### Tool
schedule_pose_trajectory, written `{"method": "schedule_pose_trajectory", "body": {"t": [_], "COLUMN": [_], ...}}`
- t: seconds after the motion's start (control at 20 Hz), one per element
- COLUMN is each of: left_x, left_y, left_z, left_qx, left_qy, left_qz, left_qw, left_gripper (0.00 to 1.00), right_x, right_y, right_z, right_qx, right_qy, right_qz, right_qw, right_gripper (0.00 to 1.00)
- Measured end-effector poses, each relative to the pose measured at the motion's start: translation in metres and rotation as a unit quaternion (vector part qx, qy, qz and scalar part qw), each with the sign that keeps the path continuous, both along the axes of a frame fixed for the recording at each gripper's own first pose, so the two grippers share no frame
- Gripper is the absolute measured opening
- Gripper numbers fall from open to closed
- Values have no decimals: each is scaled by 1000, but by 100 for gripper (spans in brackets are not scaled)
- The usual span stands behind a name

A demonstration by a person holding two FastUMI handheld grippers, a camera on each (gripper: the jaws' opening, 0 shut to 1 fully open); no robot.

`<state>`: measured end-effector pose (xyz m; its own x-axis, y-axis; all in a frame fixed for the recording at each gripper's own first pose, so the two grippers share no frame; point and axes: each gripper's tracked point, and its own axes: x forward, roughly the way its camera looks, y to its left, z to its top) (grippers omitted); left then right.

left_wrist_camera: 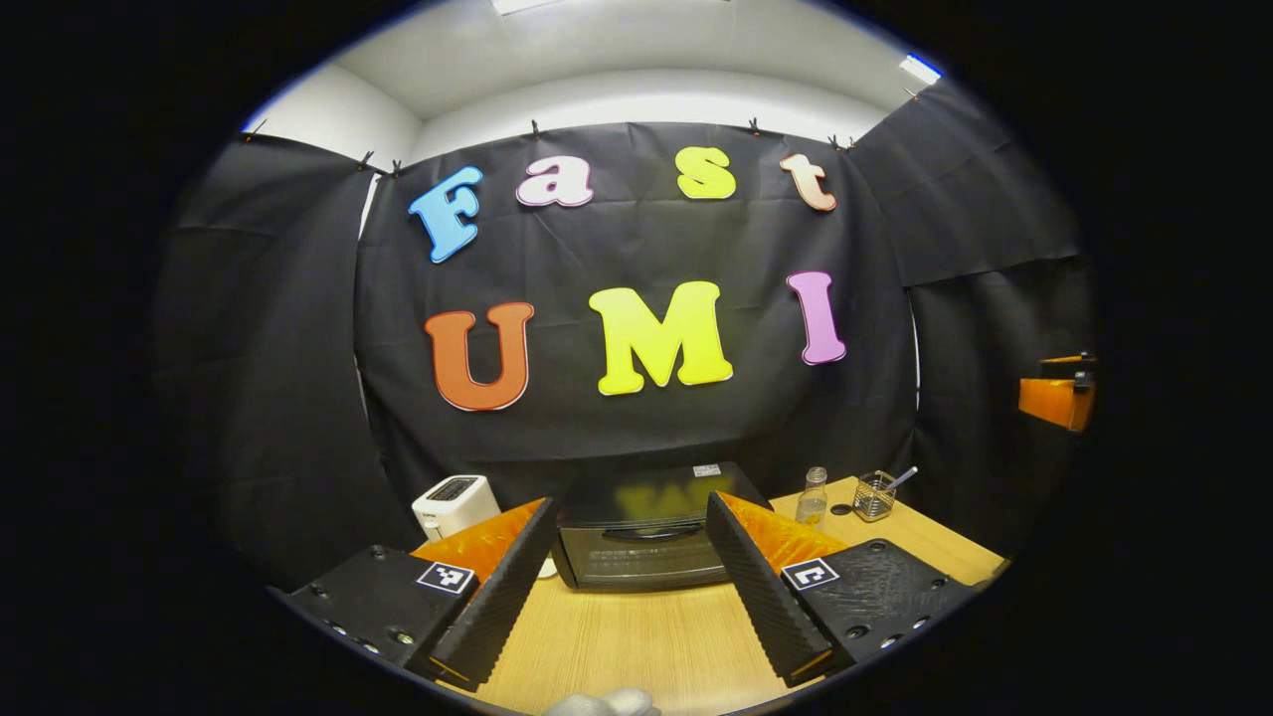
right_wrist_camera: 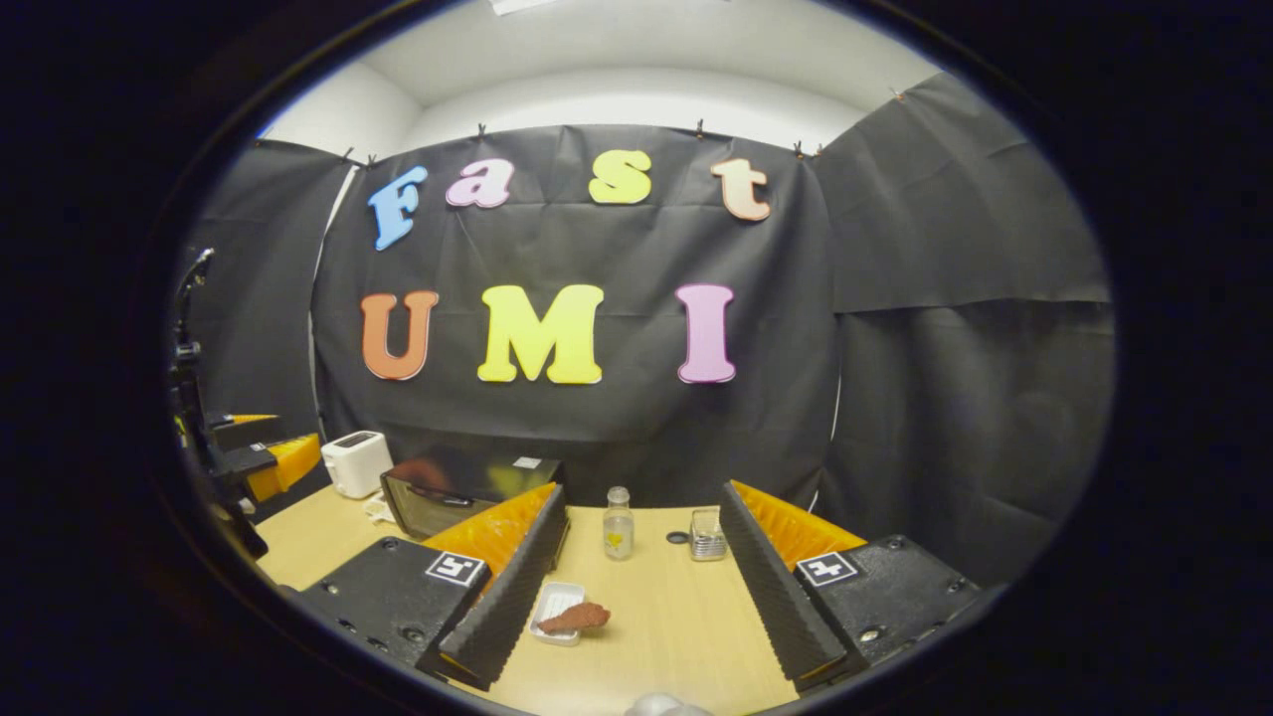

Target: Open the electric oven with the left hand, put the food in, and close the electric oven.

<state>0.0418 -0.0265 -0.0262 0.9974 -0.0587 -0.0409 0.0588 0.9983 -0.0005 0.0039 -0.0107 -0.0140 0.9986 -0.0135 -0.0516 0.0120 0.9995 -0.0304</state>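
1. Left gripper view: left tongs [left_wrist_camera: 629,597] spread wide open, nothing btwn the fingers, held above the light wooden tabletop [left_wrist_camera: 646,646].
2. The black box-shaped electric oven [left_wrist_camera: 646,542] w/ glass door sits straight ahead, framed btwn the two fingertips but farther back, not touching them. Door shut, handle across the upper front.
3. Also on the tabletop in this view: 1 white toaster [left_wrist_camera: 454,504] left of the oven; 1 small clear glass bottle [left_wrist_camera: 813,496] right of it; 1 wire mesh holder [left_wrist_camera: 874,495] w/ a utensil sticking out, beyond the bottle. The other gripper's orange body [left_wrist_camera: 1059,398] shows at the far right edge.
4. Right gripper view: right tongs [right_wrist_camera: 636,602] likewise wide open and empty.
5. Food: 1 reddish-brown flat piece of food [right_wrist_camera: 577,617] on 1 small white rectangular tray [right_wrist_camera: 553,603], just beside the inner face of the left-hand finger, near the tongs.
6. Oven sits back-left, beyond that finger, toaster further left. Bottle and mesh holder stand btwn the fingertips, farther back.
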Motion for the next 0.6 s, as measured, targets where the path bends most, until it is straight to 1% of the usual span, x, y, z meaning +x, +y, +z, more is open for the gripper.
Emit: {"method": "schedule_pose_trajectory", "body": {"t": [0.1, 0.15, 0.2, 0.25, 0.35, 0.5, 0.55, 0.6], "left_x": [14, 23, 32, 42, 61, 92, 103, 116], "left_y": [-10, -13, -16, -19, -24, -31, -31, -32], "left_z": [-12, -17, -22, -30, -43, -54, -58, -64], "left_qx": [-10, -12, -10, -9, -6, -6, -6, -7], "left_qy": [13, 17, 20, 25, 36, 40, 40, 40], "left_qz": [-10, -14, -18, -22, -31, -37, -37, -35], "left_qw": [1000, 1000, 1000, 999, 999, 998, 998, 999], "left_gripper": [96, 96, 96, 96, 96, 97, 96, 96], "right_x": [0, 0, 0, 0, -1, 0, 0, 0], "right_y": [-6, -9, -11, -12, -15, -21, -22, -24], "right_z": [-1, -2, -3, -6, -10, -12, -14, -17], "right_qx": [-3, -4, -3, -4, -8, -6, -1, 3], "right_qy": [3, 4, 7, 12, 19, 23, 26, 30], "right_qz": [-8, -12, -16, -18, -22, -35, -38, -43], "right_qw": [1000, 1000, 1000, 1000, 1000, 999, 999, 999], "right_gripper": [96, 99, 96, 99, 99, 99, 96, 99]}}
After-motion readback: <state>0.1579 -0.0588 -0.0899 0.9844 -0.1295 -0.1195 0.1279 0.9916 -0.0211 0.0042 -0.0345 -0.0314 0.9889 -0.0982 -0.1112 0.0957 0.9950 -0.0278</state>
